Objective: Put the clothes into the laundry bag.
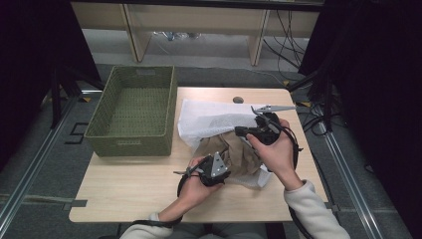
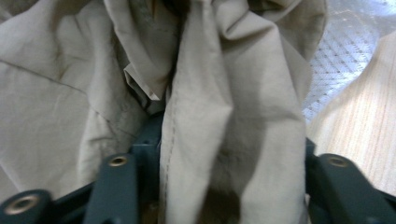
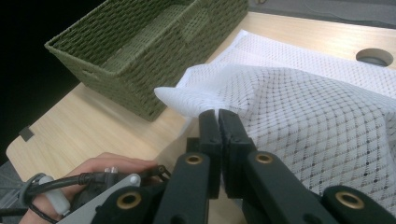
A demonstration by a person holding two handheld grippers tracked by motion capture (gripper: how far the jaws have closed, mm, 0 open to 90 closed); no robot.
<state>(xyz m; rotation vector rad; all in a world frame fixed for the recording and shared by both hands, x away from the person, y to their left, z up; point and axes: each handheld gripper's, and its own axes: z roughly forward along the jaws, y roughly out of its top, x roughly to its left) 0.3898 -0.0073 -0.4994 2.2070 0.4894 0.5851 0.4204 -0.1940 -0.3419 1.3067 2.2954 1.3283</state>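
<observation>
Both grippers grip: left gripper (image 1: 196,171) clamps beige cloth (image 2: 224,116), right gripper (image 3: 218,114) pinches mesh bag (image 3: 303,98) edge.

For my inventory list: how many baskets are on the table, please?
1. The green woven basket stands at the table's far left corner, left of the white mesh bag. Another could not hide here.

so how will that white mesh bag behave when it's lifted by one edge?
Probably floppy: the white mesh bag drapes and folds where the right gripper pinches its edge. Likely light, being thin open netting. The beige garment partly inside may drag it down or slide out.
</observation>
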